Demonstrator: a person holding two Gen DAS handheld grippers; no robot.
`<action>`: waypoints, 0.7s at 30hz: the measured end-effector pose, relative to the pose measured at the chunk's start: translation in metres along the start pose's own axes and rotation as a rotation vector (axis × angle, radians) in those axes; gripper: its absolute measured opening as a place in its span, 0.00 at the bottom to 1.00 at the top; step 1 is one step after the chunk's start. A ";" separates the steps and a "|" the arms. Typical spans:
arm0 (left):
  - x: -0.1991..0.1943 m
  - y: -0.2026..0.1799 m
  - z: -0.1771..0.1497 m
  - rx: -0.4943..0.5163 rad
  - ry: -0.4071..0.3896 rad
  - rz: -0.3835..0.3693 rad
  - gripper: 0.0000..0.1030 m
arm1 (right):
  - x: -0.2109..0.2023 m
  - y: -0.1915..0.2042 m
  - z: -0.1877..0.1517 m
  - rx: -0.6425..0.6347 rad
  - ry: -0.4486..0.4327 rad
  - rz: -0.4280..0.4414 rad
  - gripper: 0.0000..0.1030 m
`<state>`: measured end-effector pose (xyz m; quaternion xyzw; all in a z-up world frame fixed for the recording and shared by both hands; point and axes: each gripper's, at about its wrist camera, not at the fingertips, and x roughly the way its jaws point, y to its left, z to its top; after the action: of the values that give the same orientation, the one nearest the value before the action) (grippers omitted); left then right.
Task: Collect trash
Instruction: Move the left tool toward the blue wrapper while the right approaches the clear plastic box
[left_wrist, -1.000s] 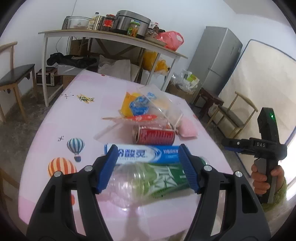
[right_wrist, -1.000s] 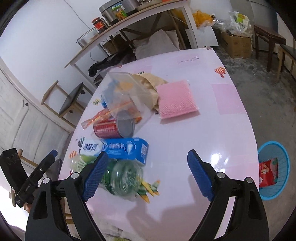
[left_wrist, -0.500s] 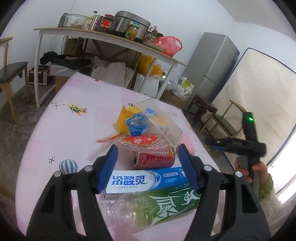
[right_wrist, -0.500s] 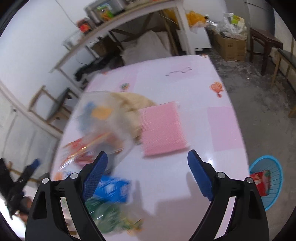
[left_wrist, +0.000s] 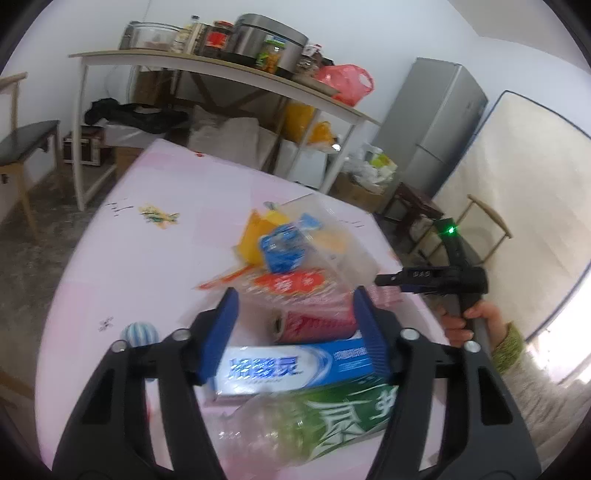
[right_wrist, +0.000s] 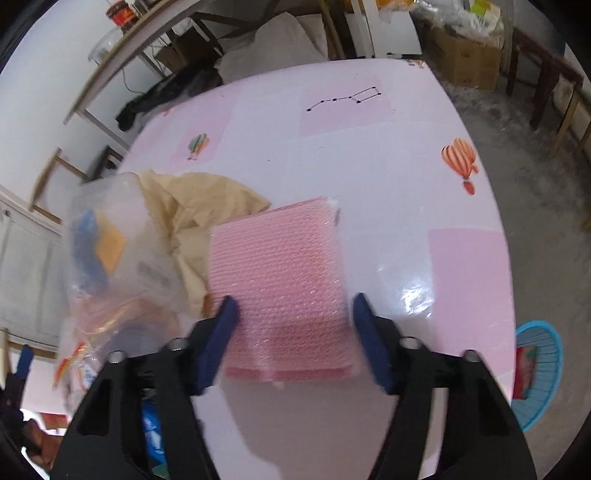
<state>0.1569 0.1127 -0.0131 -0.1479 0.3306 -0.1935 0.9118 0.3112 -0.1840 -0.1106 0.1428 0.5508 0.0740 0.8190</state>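
- Right gripper (right_wrist: 293, 325): jaws closing, straddling the near end of the flat pink bubble-wrap pouch (right_wrist: 279, 273), not yet pinching it.
- The pouch lies just beside the crumpled beige paper (right_wrist: 184, 210), long axis running away from the gripper.
- Left gripper (left_wrist: 295, 328): jaws closing over the red can (left_wrist: 314, 325), pads clear of it.

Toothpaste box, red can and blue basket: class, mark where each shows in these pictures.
Toothpaste box (left_wrist: 295, 367): left wrist view, middle of its blue-and-white printed face.
Red can (left_wrist: 317, 325): left wrist view, its side wall, lying behind the box.
Blue basket (right_wrist: 543, 373): right wrist view, its inner wall, beyond the table's edge.
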 end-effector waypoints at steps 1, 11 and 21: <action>0.002 -0.002 0.006 -0.001 0.004 -0.016 0.49 | -0.001 -0.002 -0.002 0.007 -0.007 0.006 0.53; 0.057 -0.038 0.056 0.027 0.194 -0.056 0.38 | -0.020 -0.036 -0.028 0.090 -0.046 0.049 0.50; 0.087 -0.052 0.050 -0.058 0.291 -0.075 0.38 | -0.046 -0.059 -0.074 0.123 -0.029 0.061 0.50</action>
<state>0.2377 0.0348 -0.0029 -0.1570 0.4589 -0.2370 0.8418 0.2232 -0.2409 -0.1151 0.2109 0.5377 0.0629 0.8139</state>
